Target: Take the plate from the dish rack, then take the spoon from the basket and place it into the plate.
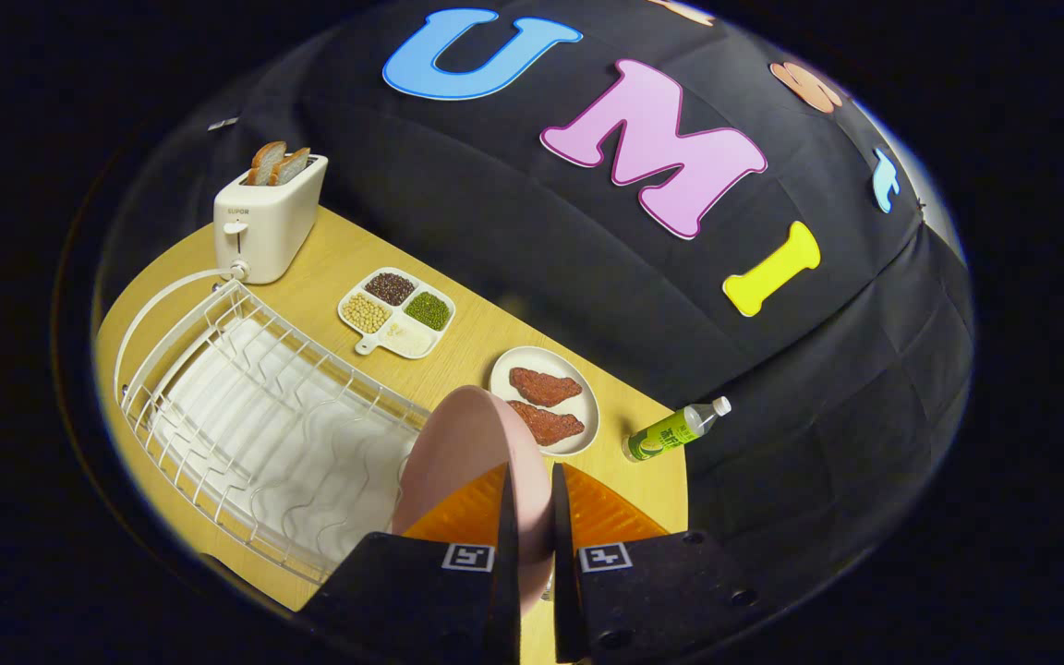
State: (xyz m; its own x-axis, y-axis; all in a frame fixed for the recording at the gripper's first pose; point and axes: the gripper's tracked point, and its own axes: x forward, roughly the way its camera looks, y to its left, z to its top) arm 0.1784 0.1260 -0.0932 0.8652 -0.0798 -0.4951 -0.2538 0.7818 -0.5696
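Clamped between the two fingers of the gripper (532, 517) is the pink plate (467, 462), held on edge by its rim, both fingers pressing its faces. It hangs above the near end of the white wire dish rack (255, 406), which stands on the wooden worktop (458, 342) and looks to hold nothing else. Beyond the rack stands a toaster (266, 224) with bread slices in it; a divided tray of beans (396, 312) lies near it, and just past the pink plate sits a white plate with two pieces of meat (546, 400), with a small bottle (675, 429) lying on its side next to that.

By the look of it, the first step is nearly done: the plate is out of the rack and needs setting down flat. Doing that well likely means carrying it clear of the wire rim, turning it level, and lowering it onto bare worktop, well away from the meat plate and bottle, before letting go. Where the spoon and basket stand cannot be told.
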